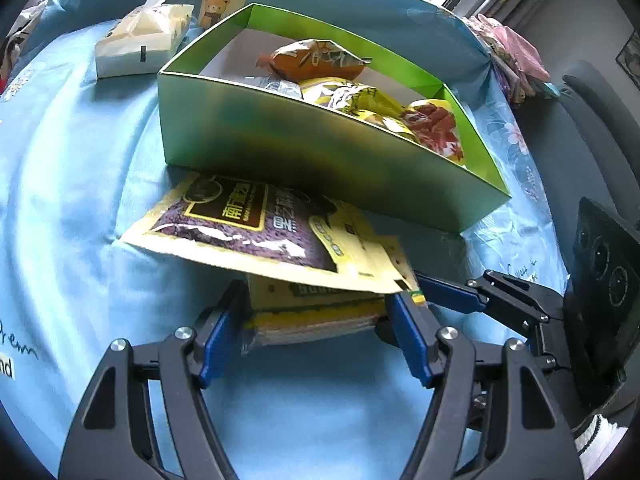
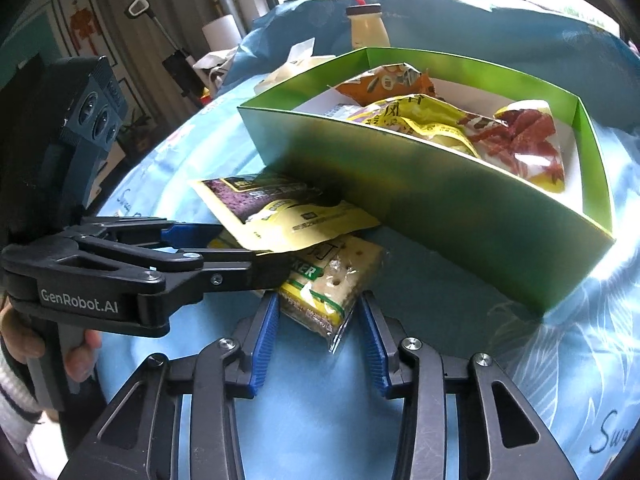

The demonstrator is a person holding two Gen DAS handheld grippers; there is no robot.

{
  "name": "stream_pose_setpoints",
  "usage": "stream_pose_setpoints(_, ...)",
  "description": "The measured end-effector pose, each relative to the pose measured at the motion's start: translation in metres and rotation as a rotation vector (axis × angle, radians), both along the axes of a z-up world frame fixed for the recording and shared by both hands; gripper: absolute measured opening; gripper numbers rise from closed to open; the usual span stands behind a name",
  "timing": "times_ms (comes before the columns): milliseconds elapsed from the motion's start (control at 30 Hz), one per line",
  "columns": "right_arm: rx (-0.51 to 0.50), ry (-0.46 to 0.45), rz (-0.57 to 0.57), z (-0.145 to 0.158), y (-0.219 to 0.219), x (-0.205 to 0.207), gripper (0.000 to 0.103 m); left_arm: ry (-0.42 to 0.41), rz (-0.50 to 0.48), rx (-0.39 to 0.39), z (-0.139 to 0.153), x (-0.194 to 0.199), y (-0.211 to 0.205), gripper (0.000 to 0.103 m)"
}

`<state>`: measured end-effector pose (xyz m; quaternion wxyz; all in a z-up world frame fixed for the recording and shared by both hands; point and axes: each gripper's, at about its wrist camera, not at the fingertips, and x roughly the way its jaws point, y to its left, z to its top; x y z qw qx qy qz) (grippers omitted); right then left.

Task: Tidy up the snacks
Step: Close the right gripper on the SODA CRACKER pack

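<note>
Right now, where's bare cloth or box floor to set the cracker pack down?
Bare cloth lies near both grippers, and left of the green box below the tissue pack. Inside the box, white floor shows only at the far-left corner; the rest holds snack bags. The front wall is crowded by the purple pouch overlapping the cracker pack.

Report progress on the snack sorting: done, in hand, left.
Done: an orange pack, a yellow pack and a red-strip pack lie in the green box.
In hand: the left tool and right tool both straddle the cracker pack; a firm grip is not evident.
Left: the cracker pack and the purple pouch resting on it are outside the box.
</note>
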<state>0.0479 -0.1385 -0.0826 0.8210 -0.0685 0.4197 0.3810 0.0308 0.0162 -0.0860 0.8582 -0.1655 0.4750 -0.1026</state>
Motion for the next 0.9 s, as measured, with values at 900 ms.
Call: stream_pose_setpoints(900,0.051,-0.064,0.022,0.036,-0.026,-0.058,0.042,-0.091,-0.006,0.026,0.044,-0.06,-0.026,0.069)
